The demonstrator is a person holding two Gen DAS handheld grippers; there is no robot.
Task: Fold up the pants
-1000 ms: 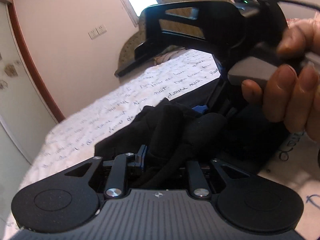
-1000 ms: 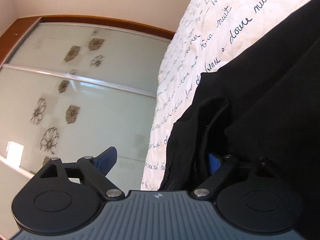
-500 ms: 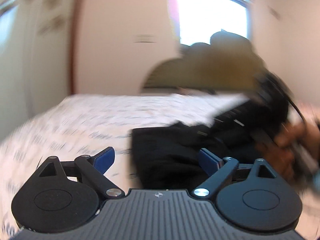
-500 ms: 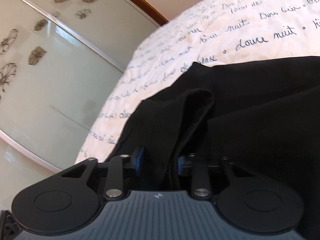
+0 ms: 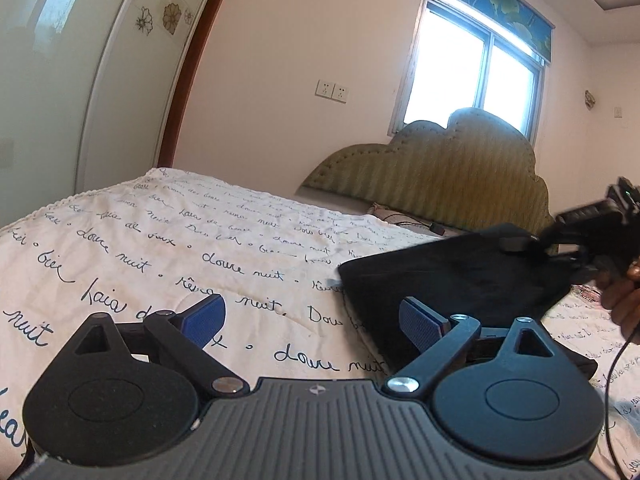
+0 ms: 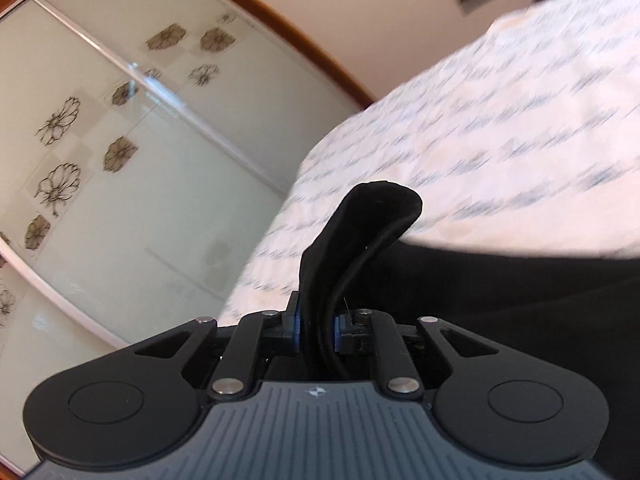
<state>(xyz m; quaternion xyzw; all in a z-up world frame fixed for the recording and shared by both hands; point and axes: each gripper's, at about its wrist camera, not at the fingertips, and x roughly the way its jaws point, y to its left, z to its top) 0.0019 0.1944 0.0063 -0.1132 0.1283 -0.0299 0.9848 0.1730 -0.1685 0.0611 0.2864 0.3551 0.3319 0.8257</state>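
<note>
The right gripper [image 6: 316, 330] was clamped on a bunched fold of the black pants [image 6: 360, 224], which stuck up between its blue pads [image 6: 295, 326]. More of the black cloth spread to the right, lying on the white bedspread [image 6: 500, 140] with blurred blue writing. To the left stood a frosted wardrobe door [image 6: 120, 152] with flower prints and a wooden frame.

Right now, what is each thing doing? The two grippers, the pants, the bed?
Left gripper: open, holding nothing, above the bedspread.
Right gripper: shut on a fold of the pants.
Pants: black, folded flat on the bed, one edge lifted by the right gripper.
Bedspread: spread out, mostly smooth.
</note>
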